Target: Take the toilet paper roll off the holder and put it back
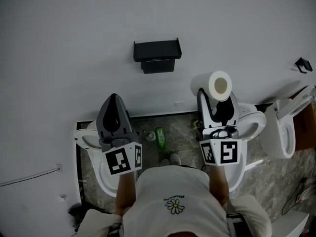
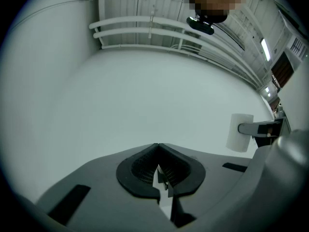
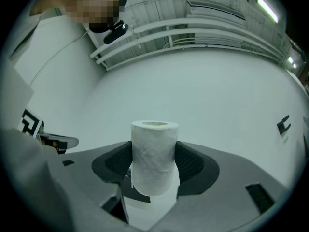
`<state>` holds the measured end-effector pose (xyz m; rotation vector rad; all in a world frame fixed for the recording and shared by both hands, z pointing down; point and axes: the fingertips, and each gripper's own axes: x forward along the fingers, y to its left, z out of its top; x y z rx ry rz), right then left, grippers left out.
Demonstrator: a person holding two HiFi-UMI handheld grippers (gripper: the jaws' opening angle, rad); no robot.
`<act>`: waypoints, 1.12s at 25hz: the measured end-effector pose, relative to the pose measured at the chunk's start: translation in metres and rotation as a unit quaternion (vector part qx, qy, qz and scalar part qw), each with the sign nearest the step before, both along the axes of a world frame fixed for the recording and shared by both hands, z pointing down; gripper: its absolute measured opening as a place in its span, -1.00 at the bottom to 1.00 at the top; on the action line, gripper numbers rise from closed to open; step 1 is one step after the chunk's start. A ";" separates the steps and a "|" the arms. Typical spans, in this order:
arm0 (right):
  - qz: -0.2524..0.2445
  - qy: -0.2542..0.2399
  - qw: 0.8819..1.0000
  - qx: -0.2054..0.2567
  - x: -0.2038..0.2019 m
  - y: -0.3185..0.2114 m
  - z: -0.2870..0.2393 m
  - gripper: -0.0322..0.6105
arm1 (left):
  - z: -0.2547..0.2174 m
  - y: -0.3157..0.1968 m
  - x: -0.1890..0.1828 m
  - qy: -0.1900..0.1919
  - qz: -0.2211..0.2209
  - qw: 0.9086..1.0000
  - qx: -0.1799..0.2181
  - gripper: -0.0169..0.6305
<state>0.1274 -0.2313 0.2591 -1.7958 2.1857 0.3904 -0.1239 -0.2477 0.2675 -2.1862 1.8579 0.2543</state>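
The white toilet paper roll (image 1: 219,84) is off the wall, standing upright between the jaws of my right gripper (image 1: 217,97). In the right gripper view the dark pads press both sides of the roll (image 3: 154,156), so this gripper (image 3: 154,161) is shut on it. The black holder (image 1: 157,56) hangs bare on the white wall, up and to the left of the roll. My left gripper (image 1: 114,100) is held in front of the wall at the left; its jaw tips meet with nothing between them (image 2: 157,148). The left gripper view shows the roll (image 2: 240,132) far right.
A white toilet (image 1: 249,127) stands below my right gripper and another (image 1: 282,132) at the right edge. A green bottle (image 1: 160,138) lies on the marbled floor. A small black hook (image 1: 303,64) sits on the wall at the right, and a thin cable (image 1: 29,177) at the lower left.
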 end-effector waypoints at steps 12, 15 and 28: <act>-0.079 0.019 0.996 -0.028 -0.062 -0.086 -0.066 -0.03 | 0.009 0.002 -0.010 0.010 -0.020 1.000 -0.018 -0.89; -0.087 0.027 0.994 -0.059 -0.074 -0.116 -0.066 -0.03 | 0.013 0.001 -0.016 0.012 -0.028 0.999 -0.025 -0.90; -0.083 0.072 0.971 -0.210 -0.110 -0.216 -0.003 -0.03 | 0.032 0.001 -0.030 0.016 -0.059 0.997 -0.053 -0.89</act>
